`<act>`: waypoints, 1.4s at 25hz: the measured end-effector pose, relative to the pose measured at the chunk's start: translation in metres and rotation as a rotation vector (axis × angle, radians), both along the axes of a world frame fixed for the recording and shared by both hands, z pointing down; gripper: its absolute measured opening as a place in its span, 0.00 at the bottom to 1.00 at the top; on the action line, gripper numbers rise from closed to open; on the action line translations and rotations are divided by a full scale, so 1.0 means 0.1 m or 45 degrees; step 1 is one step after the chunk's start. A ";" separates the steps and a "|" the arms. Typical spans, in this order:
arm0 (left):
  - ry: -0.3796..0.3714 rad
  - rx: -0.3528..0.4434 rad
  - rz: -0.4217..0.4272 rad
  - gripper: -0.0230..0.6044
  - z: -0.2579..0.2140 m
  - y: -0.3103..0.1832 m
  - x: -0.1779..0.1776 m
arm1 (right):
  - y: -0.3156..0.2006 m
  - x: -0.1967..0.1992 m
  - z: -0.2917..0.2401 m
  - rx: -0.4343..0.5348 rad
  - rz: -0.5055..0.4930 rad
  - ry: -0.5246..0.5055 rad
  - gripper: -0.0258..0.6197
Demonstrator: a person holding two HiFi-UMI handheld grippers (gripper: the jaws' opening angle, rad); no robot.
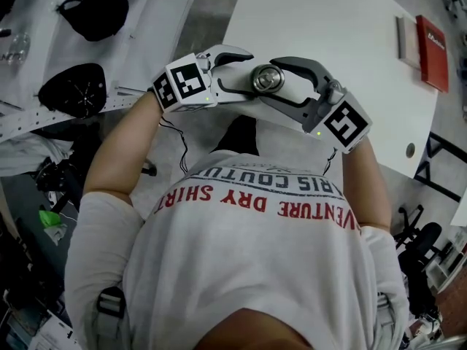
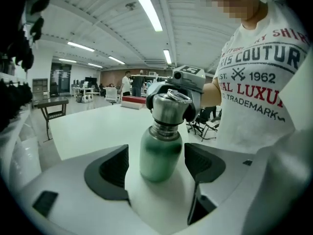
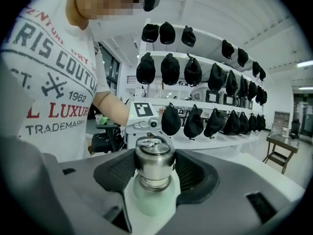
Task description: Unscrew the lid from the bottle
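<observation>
T-shirt (image 2: 264, 82) — "EST. 1962", "TRADEMARK"

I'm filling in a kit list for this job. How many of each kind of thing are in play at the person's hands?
grippers: 2 (left gripper, right gripper)
green bottle: 1
steel lid: 1, on the bottle's neck
Total: 4

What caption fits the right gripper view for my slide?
Right gripper clamped on the round steel lid of a pale green bottle.
</observation>
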State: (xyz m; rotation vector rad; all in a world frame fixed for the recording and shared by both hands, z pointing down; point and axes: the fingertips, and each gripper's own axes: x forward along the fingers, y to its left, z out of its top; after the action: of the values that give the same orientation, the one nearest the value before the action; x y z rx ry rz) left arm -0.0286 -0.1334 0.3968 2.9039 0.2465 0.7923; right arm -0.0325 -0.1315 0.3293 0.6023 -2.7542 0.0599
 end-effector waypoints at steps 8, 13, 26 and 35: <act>0.250 -0.067 -0.366 0.60 -0.63 -0.03 -0.13 | 0.02 0.23 -0.37 0.012 0.278 -0.150 0.44; 0.422 -0.163 -0.496 0.36 -1.12 0.23 -0.15 | 0.24 0.52 -0.72 0.040 0.506 -0.255 0.44; 0.501 -0.050 -0.776 0.10 -1.99 1.02 -0.23 | 1.29 0.70 -1.57 0.151 0.692 -0.380 0.44; 0.498 0.067 -0.725 0.10 -2.19 1.44 -0.20 | 1.63 0.64 -1.72 0.176 0.698 -0.406 0.44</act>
State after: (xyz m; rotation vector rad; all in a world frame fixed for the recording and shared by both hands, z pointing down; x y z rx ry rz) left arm -0.0481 0.0107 0.1777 2.9061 -0.5545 0.1417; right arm 0.0311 0.0320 0.1570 1.4859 -2.8098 0.0971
